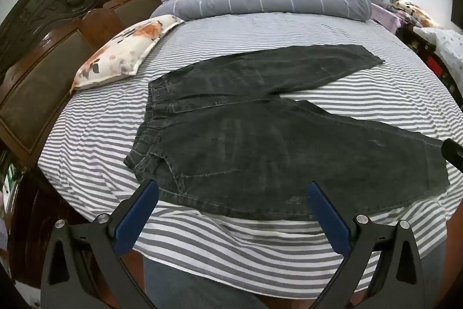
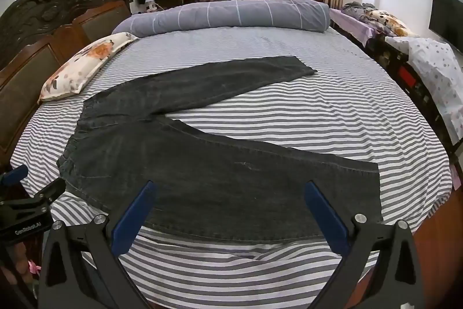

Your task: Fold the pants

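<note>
Dark denim pants (image 1: 260,135) lie flat on the striped bed sheet (image 1: 86,135), waistband at left, two legs splayed rightward in a V. The left gripper (image 1: 233,193) hovers over the near hip, jaws spread wide and empty; the right gripper (image 2: 230,193) hovers over the near leg, likewise spread and empty. The fabric appears limp yet fairly heavy, likely to sag between holds; waistband corner and hem probably offer the firmest pinch points.

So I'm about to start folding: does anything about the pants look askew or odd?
The dark jeans lie flat on the striped sheet, but the legs splay apart in a V instead of lying together. No damage visible.
</note>
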Demonstrator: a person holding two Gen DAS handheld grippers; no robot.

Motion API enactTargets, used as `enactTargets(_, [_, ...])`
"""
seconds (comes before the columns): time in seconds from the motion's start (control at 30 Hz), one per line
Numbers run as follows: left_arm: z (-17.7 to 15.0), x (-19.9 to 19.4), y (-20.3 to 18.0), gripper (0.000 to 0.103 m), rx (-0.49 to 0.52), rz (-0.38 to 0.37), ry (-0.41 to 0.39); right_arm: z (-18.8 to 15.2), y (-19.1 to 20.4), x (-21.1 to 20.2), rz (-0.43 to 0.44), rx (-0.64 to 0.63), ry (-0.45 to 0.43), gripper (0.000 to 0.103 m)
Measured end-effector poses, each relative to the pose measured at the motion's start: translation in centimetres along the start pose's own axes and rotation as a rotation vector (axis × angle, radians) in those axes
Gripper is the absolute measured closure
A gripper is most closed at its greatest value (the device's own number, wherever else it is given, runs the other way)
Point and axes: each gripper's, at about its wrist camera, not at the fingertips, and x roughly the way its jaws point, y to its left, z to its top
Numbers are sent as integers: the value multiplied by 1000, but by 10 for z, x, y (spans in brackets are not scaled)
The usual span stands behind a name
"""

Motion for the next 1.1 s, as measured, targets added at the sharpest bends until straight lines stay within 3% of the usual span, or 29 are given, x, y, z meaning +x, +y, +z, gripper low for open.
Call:
enactTargets(0.23, [-2, -5, -7, 2, 7, 29, -12, -2, 7, 1, -6, -3, 9, 1])
enactTargets(0.3, [3, -1, -3, 2, 2, 7, 16, -3, 5, 2, -3, 2, 9, 1])
enactTargets(1.1, [-9, 8, 3, 3, -36, -11, 21, -8, 2, 7, -13, 19, 19, 1])
